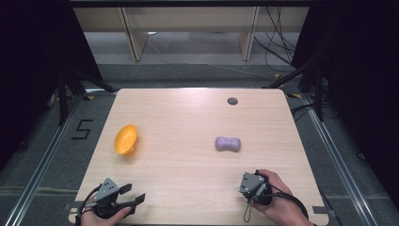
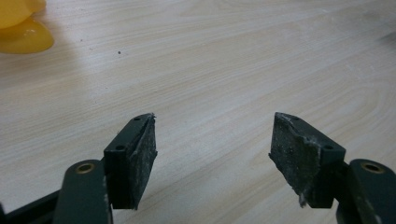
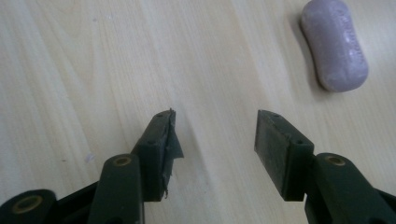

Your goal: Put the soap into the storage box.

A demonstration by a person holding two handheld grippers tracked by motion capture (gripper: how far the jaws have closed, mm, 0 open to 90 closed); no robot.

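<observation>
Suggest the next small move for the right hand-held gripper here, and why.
Probably ease the right hand-held gripper forward toward the purple soap-shaped bar. Its jaws stand open and empty, and the bar lies just ahead on the table, slightly off to one side.

Light wood table (image 1: 188, 179); yellow bowl (image 1: 126, 140) tipped on side, left; purple soap-like bar (image 1: 228, 143) right; round grommet hole (image 1: 232, 100) far edge.

I'm looking at a pale wood-grain table (image 1: 188, 122), streaked light beige. On it, a bright yellow-orange bowl (image 1: 126, 140), glossy, and a soft lilac soap bar (image 1: 228, 143). My left gripper (image 1: 132, 194) and right gripper (image 3: 215, 135) show black jaws with grey-scuffed pads.
</observation>
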